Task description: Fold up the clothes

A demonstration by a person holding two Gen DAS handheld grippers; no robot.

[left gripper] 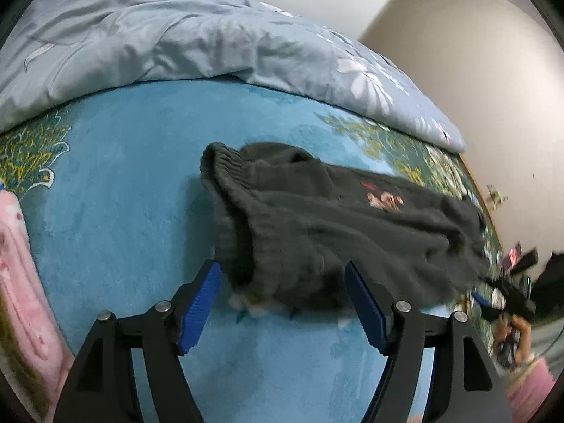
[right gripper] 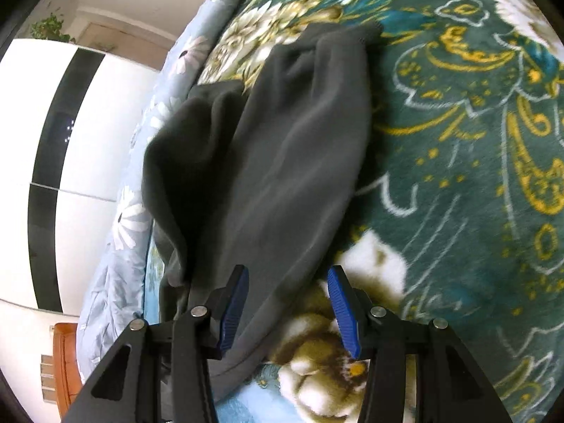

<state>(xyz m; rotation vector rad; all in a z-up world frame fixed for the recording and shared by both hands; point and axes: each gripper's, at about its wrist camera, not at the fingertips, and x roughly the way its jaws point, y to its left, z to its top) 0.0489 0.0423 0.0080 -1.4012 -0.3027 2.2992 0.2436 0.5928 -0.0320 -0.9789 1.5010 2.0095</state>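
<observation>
Left wrist: sweater point(left gripper: 317, 218) between open claw point(left gripper: 282, 275).

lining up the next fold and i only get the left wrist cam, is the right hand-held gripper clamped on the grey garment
observer: No. The right hand-held gripper has its jaws apart. The edge of the grey garment lies between them, and neither pad presses on it.
operator: is that end lying flat
observer: Not fully. A darker fold is bunched up on the side toward the light blue quilt.
operator: whats under it there
observer: The green floral blanket, with gold and white patterning, lies under that end.
</observation>
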